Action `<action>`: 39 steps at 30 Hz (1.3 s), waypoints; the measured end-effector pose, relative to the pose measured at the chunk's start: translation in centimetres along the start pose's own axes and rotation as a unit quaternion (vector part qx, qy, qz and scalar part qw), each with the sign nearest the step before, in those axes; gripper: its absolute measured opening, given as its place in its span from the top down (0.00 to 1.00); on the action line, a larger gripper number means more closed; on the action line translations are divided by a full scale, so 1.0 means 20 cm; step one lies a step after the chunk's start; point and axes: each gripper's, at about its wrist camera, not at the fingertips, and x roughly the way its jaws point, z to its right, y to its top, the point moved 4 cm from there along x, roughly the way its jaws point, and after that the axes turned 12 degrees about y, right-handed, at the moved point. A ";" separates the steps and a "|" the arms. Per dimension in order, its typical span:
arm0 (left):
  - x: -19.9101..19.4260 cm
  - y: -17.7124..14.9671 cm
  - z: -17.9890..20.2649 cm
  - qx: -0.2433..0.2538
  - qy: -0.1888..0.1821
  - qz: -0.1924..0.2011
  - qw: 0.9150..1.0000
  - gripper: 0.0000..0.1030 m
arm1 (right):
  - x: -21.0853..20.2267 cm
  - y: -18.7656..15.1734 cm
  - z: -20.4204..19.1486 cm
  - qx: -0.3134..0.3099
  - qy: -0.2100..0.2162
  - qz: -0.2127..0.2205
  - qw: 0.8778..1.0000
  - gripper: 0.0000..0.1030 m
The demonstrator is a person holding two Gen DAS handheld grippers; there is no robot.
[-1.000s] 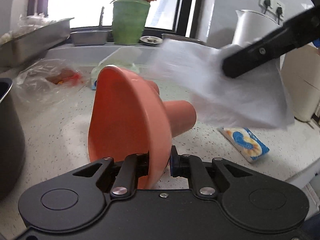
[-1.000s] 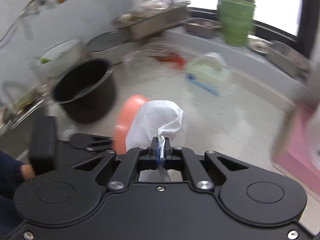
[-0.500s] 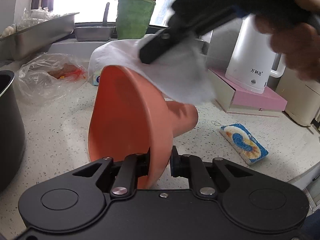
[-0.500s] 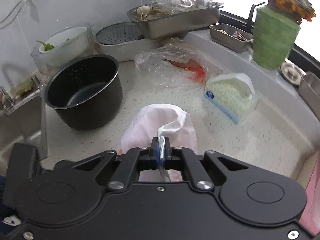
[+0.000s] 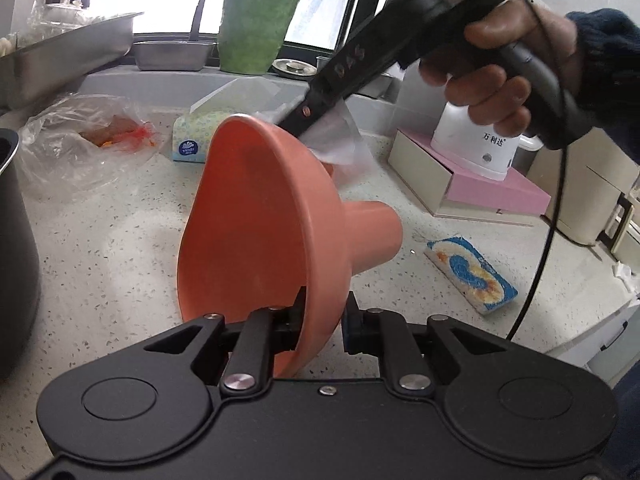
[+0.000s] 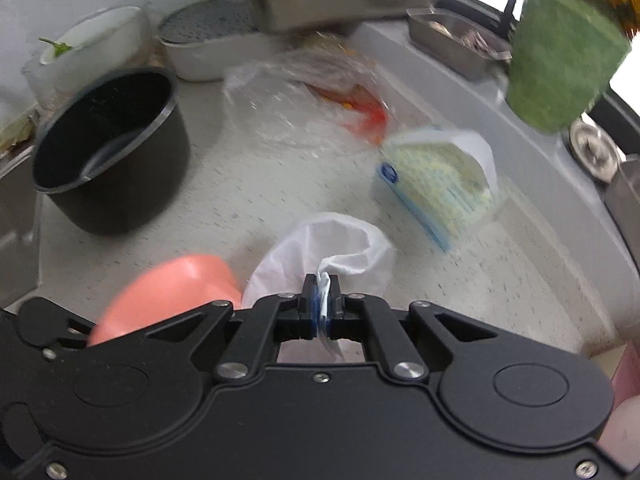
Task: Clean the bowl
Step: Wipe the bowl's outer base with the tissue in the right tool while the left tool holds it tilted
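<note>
Crumpled tissue [image 6: 328, 248] now behind smooth bowl [image 5: 256, 232].

Left gripper [image 5: 323, 314]: matte black body with two round embossed discs at its 8 and 4 o'clock corners, four angled link bars pinned by silver rivets, one small silver screw at centre, blue pads on the jaws. Right gripper [image 6: 321, 312]: same black housing, silver rivets, centre screw, blue pads; corner screws at its 5 and 7 o'clock edges. Its long black finger bears a copper rivet. A thin black cable [image 5: 550, 216] hangs from the handle. Dark navy knitted sleeve [image 5: 608, 52].
</note>
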 end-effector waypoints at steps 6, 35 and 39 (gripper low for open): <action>0.00 -0.01 -0.04 -0.026 -0.020 -0.004 0.999 0.84 | 0.10 -0.16 0.20 0.094 0.034 -0.017 0.995 0.96; 0.05 0.00 -0.19 -0.171 -0.065 -0.007 0.983 0.80 | -0.07 -0.62 -0.10 0.149 0.151 0.058 0.975 0.96; 0.05 0.00 -0.20 -0.181 -0.066 -0.006 0.981 0.80 | -0.14 -0.60 -0.17 0.138 0.166 0.078 0.973 0.96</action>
